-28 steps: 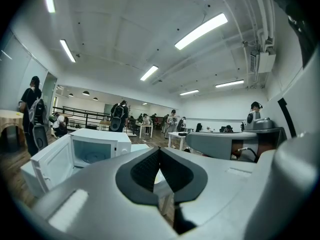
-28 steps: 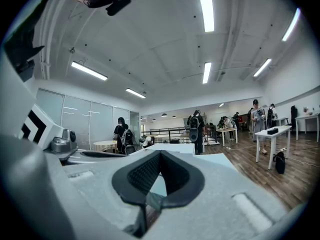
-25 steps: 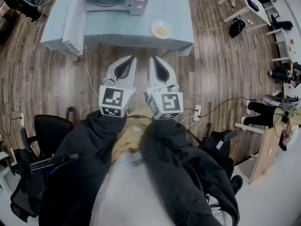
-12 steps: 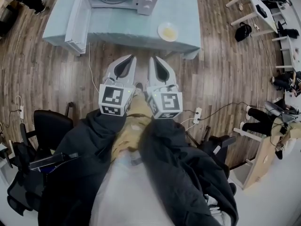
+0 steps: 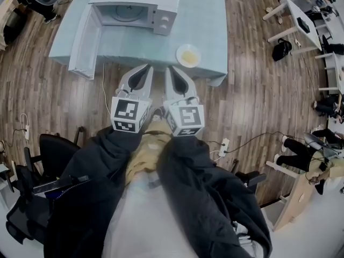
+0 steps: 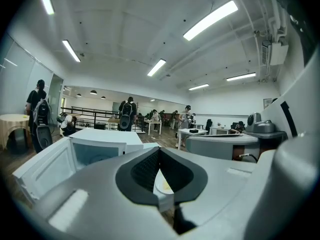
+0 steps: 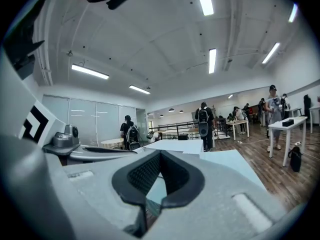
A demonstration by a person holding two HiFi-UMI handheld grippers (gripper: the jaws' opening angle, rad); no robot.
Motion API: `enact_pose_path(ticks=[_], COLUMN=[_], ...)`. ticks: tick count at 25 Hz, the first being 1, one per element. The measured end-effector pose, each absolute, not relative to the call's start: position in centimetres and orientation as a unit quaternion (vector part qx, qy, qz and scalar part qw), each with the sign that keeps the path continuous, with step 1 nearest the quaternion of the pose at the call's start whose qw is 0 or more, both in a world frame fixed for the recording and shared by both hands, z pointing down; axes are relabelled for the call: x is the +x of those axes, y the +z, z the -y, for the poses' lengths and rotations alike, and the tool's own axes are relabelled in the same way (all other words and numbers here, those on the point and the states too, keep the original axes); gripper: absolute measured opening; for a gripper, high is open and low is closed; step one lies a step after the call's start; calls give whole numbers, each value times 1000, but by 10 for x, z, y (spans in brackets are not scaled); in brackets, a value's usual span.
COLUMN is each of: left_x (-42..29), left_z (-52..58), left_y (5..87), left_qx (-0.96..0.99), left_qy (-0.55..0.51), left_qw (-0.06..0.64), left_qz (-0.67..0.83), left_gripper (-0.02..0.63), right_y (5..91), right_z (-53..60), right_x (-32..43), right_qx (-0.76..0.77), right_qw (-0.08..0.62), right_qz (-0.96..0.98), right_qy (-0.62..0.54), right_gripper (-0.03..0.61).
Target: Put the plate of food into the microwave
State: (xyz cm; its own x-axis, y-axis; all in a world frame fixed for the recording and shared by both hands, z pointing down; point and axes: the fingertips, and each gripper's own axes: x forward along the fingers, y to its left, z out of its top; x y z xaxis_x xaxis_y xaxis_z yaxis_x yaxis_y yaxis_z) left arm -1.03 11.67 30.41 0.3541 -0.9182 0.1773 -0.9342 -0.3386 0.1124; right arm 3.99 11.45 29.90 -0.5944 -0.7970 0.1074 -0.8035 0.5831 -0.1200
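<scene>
Both grippers now stand closer to the counter (image 5: 207,20) than a second ago, its front edge just beyond their tips. Nearest, the left gripper (image 5: 146,69) and right gripper (image 5: 171,70) point ahead side by side, each with its fingers pressed together and holding nothing. Just past the right gripper, near the counter's front edge, sits the plate (image 5: 180,52) with pale yellow food (image 5: 189,56) in its middle, untouched. Farther back and to the left is the microwave (image 5: 134,7), its door (image 5: 80,39) swung wide open and the cavity bare. The plate looks stiff, shallow and breakable, and probably light; its smooth rim may slip. Taking it by the near rim and keeping it level seems the safest hold.
</scene>
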Motion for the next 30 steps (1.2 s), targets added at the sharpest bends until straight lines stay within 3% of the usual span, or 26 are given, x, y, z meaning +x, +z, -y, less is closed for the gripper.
enact_pose_path(ticks=[17, 30], left_x=[68, 67], left_z=[-49, 2], left_y=[329, 351], left_qx=[834, 850], left_qy=[72, 76], left_qw=[115, 140], left_qz=[535, 502], left_gripper=[-2, -2], right_y=[337, 359], right_z=[-59, -15], right_x=[92, 91], right_qx=[436, 464], right_qw=[55, 87], right_qz=[891, 873], right_qy=[116, 126], right_gripper=[-8, -6])
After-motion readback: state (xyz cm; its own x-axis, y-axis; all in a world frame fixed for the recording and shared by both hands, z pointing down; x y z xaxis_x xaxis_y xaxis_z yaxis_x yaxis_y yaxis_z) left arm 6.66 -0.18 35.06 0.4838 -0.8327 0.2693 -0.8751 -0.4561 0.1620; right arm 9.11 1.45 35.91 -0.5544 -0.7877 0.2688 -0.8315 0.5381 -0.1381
